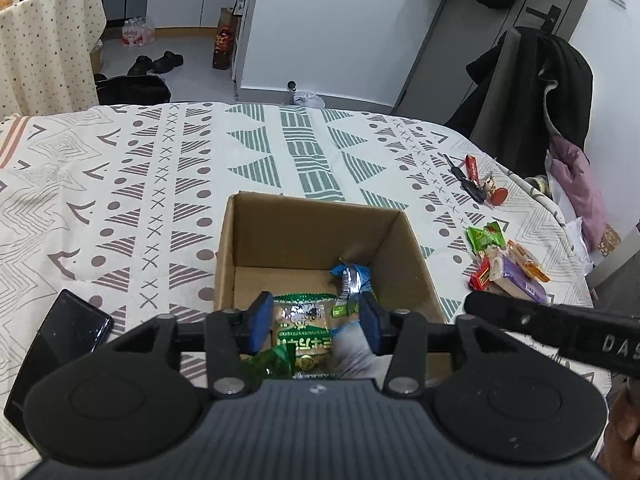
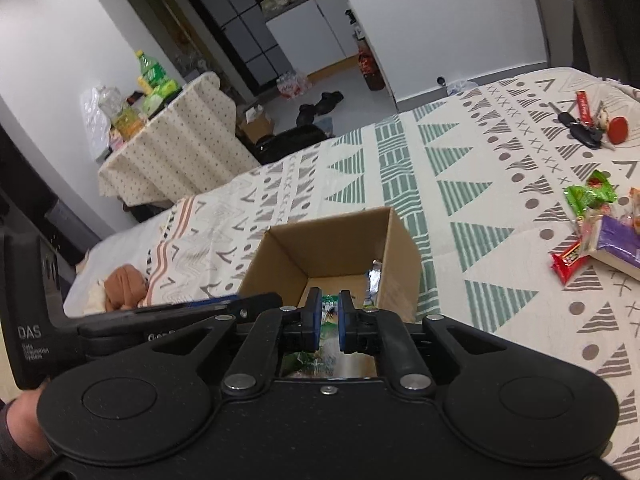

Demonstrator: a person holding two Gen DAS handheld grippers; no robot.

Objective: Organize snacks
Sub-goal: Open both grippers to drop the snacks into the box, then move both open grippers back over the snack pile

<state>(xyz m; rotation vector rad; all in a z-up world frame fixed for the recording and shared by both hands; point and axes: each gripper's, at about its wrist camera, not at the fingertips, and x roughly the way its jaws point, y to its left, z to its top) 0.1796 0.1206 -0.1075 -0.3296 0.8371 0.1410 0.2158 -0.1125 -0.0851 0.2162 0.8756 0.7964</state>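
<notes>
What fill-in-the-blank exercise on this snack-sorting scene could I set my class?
1. The cardboard box rests on a patterned ____.
2. The left gripper hangs over the box with its jaws ____.
3. The phone lies to the ____ of the box.
4. The snack pile outside the box includes a ____ packet lettered in white.

Missing words: cloth; open; left; red

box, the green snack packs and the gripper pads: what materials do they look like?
Box: brown corrugated cardboard, matte, with raw cut edges and folded corners.
Green snack pack: thin plastic film, glossy and part clear, with crinkles and glare; the blue wrapper beside it shows a silvery foil-like inside.
Pads of the left hand-held gripper: blue, matte, probably rubber or foam; not certain.
</notes>
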